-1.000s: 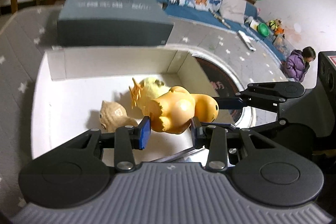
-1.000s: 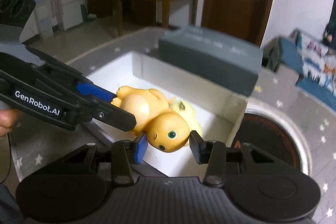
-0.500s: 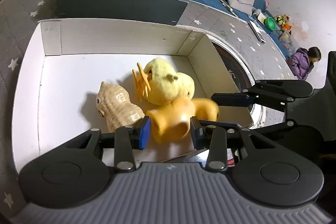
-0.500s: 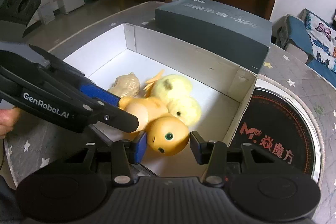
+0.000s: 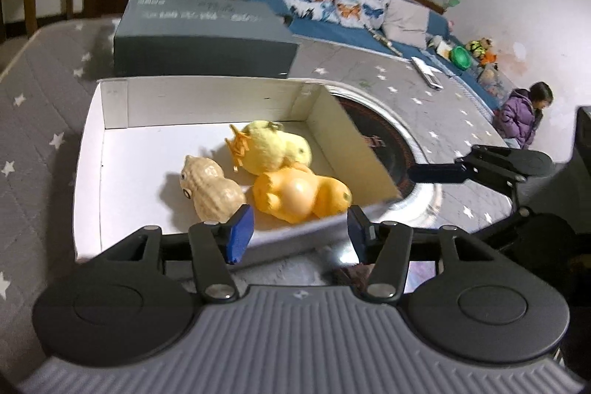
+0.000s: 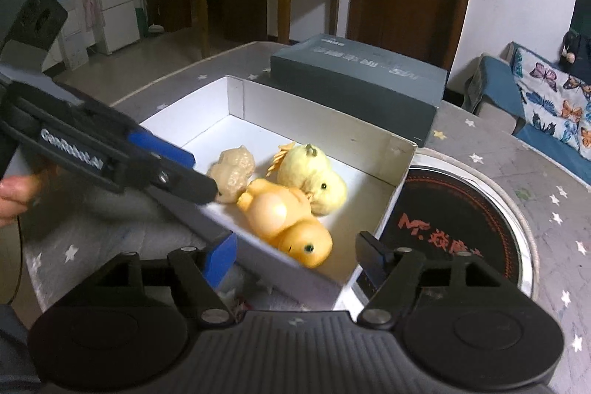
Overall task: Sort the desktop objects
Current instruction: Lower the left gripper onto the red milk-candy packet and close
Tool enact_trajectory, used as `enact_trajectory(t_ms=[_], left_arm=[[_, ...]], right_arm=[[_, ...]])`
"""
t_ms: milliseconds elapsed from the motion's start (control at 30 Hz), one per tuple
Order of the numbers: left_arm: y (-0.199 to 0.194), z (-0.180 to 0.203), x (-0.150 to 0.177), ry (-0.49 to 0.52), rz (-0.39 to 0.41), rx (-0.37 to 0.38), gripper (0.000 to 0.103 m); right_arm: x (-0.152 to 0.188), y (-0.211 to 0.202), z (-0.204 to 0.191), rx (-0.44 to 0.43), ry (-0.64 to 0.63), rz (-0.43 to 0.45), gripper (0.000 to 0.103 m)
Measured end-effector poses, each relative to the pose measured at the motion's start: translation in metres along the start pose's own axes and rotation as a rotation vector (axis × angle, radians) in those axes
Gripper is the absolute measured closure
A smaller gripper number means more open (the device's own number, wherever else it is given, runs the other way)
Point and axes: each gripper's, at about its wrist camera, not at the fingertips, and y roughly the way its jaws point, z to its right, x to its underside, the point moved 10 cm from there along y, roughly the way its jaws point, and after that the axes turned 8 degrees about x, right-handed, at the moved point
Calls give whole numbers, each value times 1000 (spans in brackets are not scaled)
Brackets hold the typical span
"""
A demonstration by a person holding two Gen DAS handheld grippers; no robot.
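Smooth orange toy [image 5: 301, 196] dropped into white box [image 5: 88, 150]; both grippers opening.

Left gripper [image 5: 301, 229]: jaws opening, nothing between pads; box [image 5: 114, 105] near rim just ahead. Beyond rim, peanut toy [image 5: 210, 189] ahead of left pad, orange toy [image 5: 301, 196] ahead of gap, yellow plush [image 5: 273, 150] behind it, all touching. Bare floor ahead-left, open from above. Dark case [image 5: 199, 39] past far wall.

Right gripper [image 6: 295, 255]: jaws opening, gap empty; orange toy head just ahead. Left gripper crosses ahead-left. Round plate [image 6: 454, 209] right of box, nothing on it.
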Motion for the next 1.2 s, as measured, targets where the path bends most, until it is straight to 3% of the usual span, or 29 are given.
enact_trajectory(t_ms=[133, 233, 367, 533, 667, 767, 1000, 1200], left_arm=[[-13, 28, 28, 87, -4, -5, 36], [-10, 46, 52, 143, -19, -25, 36], [17, 69, 79, 167, -98, 4, 36], [50, 80, 97, 175, -144, -27, 35], [66, 74, 103, 195, -157, -92, 34], [69, 65, 106, 163, -174, -78, 34], [45, 33, 102, 180, -162, -169, 34], [27, 5, 93, 118, -146, -175, 34]], right_arm=[[13, -19, 2, 12, 20, 23, 23], [23, -29, 9, 30, 45, 26, 23], [39, -34, 21, 55, 93, 10, 23], [52, -31, 30, 65, 152, -10, 23], [58, -31, 31, 57, 176, -12, 23], [62, -26, 30, 48, 182, -23, 23], [68, -14, 18, 4, 185, -44, 23], [69, -8, 4, -43, 160, -51, 23]])
